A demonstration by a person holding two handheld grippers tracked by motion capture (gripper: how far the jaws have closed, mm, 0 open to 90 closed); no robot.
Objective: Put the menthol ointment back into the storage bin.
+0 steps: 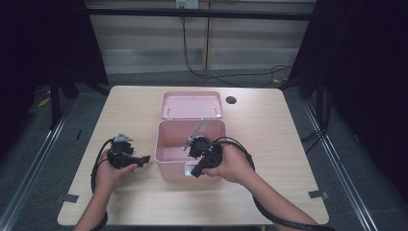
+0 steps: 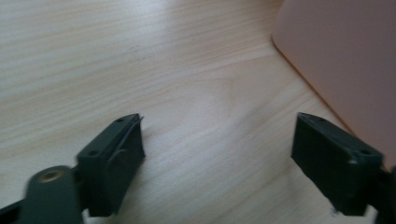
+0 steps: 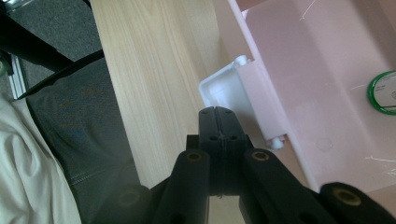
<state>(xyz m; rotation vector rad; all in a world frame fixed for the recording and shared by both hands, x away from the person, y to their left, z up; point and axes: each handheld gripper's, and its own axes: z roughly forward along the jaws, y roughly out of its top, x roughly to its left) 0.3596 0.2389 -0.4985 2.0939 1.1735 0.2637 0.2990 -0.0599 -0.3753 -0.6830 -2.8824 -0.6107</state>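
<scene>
- High view: the pink box [image 1: 190, 154] sits open at frame centre on the bench [image 1: 269, 144], its lid [image 1: 192, 105] lying flat just behind it. Your right gripper [image 1: 199, 166] rests at the box's near wall; your left gripper [image 1: 139, 160] lies just left of the box, apart from it.
- Left gripper view: fingers [image 2: 113, 158] spread, nothing between them; the box's side [image 2: 345, 60] fills the upper right, so the box lies ahead and right of them.
- Right gripper view: fingers [image 3: 219, 133] pressed together, empty, tips just beside the white latch [image 3: 224, 88]. It also shows a green-rimmed disc [image 3: 385, 92] inside the box.
</scene>
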